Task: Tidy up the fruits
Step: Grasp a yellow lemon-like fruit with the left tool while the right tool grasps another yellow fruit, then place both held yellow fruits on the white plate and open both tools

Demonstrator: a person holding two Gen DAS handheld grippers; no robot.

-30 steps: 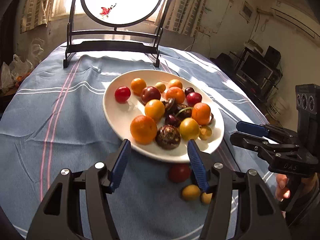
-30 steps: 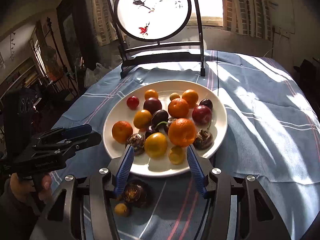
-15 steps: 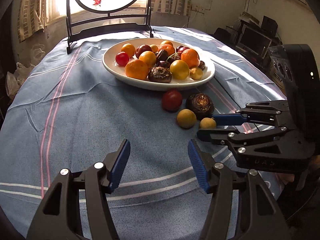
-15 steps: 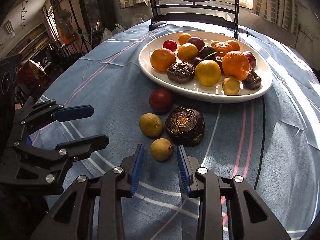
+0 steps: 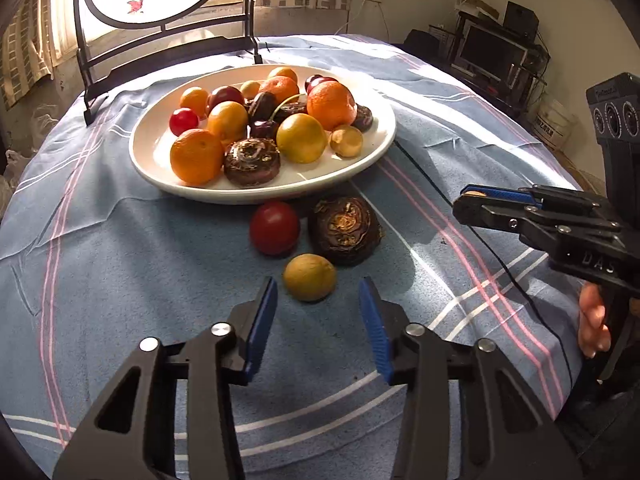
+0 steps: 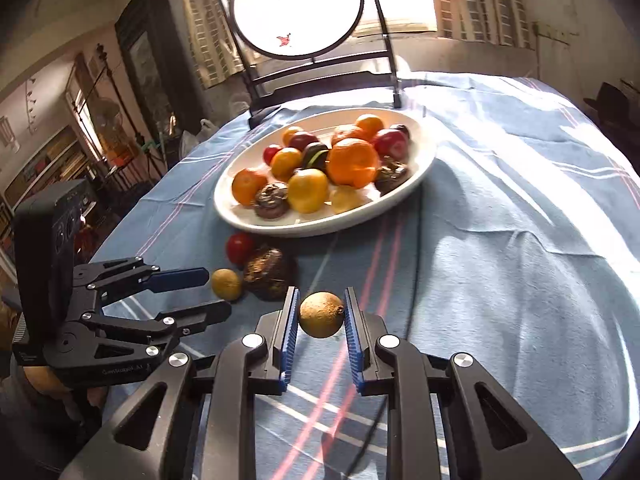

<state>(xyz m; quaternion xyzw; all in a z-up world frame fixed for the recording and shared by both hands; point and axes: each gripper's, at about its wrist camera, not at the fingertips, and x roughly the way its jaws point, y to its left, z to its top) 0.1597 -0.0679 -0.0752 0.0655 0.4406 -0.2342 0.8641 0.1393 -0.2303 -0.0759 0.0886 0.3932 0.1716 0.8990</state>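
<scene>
Sunlight is falling across the desk (image 5: 100, 248) while the right claw (image 6: 322, 314) is gripping a small brown-yellow fruit (image 6: 321, 314) between its blue pads, lifted clear of the cloth, with the plate (image 6: 416, 168) straight ahead and slightly left. The left claw (image 5: 318, 312) is hanging wide open and empty, a yellowish fruit (image 5: 309, 282) lying just ahead between its tips, beside the red fruit (image 5: 275, 227) and dark fruit (image 5: 345, 230). I judge the plate is next. Fruit kinds are hard to name.
</scene>
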